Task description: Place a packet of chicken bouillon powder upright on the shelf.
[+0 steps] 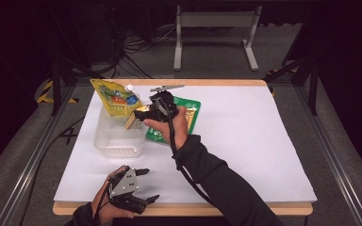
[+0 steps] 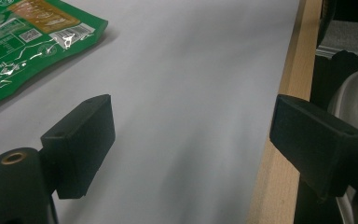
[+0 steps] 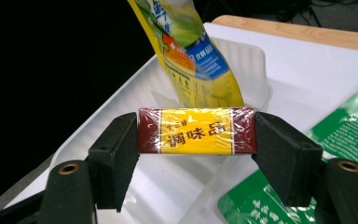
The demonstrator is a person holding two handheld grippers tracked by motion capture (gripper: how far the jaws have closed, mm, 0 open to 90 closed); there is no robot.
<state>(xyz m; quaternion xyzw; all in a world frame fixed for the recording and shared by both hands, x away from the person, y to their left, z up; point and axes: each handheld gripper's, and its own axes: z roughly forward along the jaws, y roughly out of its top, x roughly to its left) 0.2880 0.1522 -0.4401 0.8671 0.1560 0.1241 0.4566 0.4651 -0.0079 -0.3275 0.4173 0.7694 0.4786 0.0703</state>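
- Nearest the camera in the high view sits my left gripper [image 1: 143, 184], low by the table's front edge, jaws spread wide with nothing between them.
- Looking along its jaws in the left gripper view, I see bare white table cover [image 2: 191, 93] between the two black pads, and the wooden table edge [image 2: 293, 93] running past the far pad.
- Off to the upper left of that same view lies a corner of the green packet [image 2: 23, 51], flat on the cover and well apart from the left gripper.
- My right gripper [image 3: 196, 135] has hold of the small seasoning block [image 3: 196, 131], a maroon-and-yellow wrapped bar; the pads press on its two short ends, so the jaws are closed on it at a middling width.
- From above, I see the right gripper [image 1: 139, 115] and the block [image 1: 134, 117] held up over the near right corner of the clear plastic tray [image 1: 104, 141], not resting on anything.
- Standing in the tray is the yellow drink pouch [image 1: 115, 98], leaning up and back with its white cap at the top; in the right gripper view it rises just behind the block.
- Under my right hand [image 1: 169, 127] the green packet [image 1: 191, 110] lies flat, just to the right of the tray.
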